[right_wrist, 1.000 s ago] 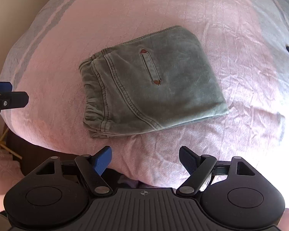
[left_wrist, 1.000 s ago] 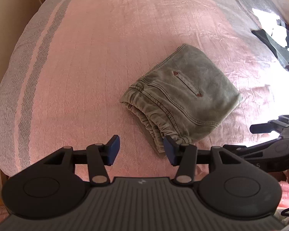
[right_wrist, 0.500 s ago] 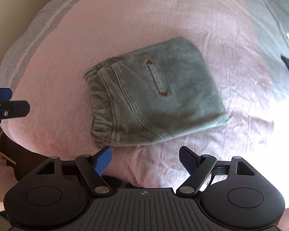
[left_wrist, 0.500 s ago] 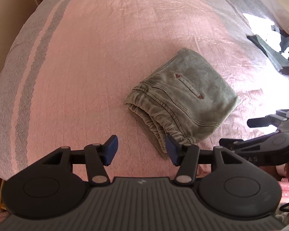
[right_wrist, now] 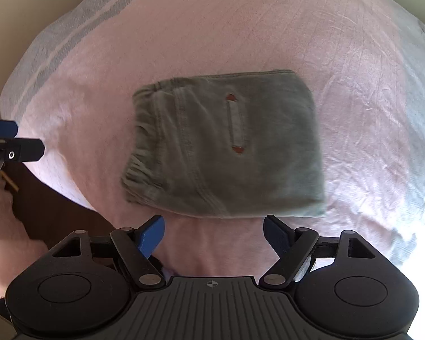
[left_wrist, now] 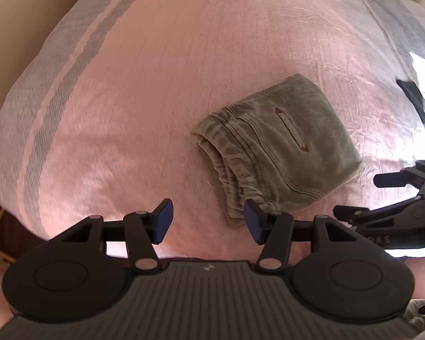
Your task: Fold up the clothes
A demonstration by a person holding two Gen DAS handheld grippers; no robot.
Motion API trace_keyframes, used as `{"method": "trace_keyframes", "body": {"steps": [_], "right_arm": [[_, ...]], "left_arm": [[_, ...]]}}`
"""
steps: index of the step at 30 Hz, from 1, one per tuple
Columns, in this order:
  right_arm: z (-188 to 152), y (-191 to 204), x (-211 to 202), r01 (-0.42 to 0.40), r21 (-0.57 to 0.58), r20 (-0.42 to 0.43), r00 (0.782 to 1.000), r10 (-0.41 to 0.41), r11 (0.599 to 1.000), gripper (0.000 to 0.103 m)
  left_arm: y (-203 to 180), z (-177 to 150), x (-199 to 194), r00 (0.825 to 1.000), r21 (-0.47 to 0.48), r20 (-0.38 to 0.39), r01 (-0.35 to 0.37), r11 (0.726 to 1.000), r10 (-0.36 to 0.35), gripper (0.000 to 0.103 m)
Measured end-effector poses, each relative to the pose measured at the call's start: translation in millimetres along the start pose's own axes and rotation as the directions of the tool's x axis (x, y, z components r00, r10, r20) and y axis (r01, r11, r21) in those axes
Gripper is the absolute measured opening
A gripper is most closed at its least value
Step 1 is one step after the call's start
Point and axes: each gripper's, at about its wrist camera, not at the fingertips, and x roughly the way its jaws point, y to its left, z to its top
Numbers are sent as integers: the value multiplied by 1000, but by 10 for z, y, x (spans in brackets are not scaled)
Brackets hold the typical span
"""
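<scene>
A folded pair of grey-green trousers lies on the pink bedspread, back pocket slit facing up, elastic waistband to the left. My left gripper hovers open above the bed's near edge, its right pad close in front of the waistband corner, nothing between its fingers. My right gripper hangs open just in front of the trousers' near edge, holding nothing. The right gripper's body shows at the right edge of the left wrist view, and a blue fingertip of the left gripper at the left edge of the right wrist view.
The bedspread has grey stripes along its left side and a grey band at the far right. A dark garment lies at the right in bright sunlight. A beige wall stands on the left, and dark floor shows below the bed's near edge.
Both grippers have rolled, so the trousers appear turned in each view; in the right wrist view they now lie squarer to the fingers. Both grippers stay open.
</scene>
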Motion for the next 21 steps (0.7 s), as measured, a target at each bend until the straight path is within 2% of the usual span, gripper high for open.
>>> {"method": "trace_keyframes", "body": {"steps": [12, 21], "right_arm": [[-139, -605, -52, -44, -168, -16, 999, 42, 985, 80], [-185, -872, -30, -80, -207, -35, 997, 74, 975, 80]], "left_arm": [[-728, -250, 23, 998, -155, -24, -58, 986, 55, 54], [-1029, -239, 25, 996, -165, -21, -88, 982, 86, 54]]}}
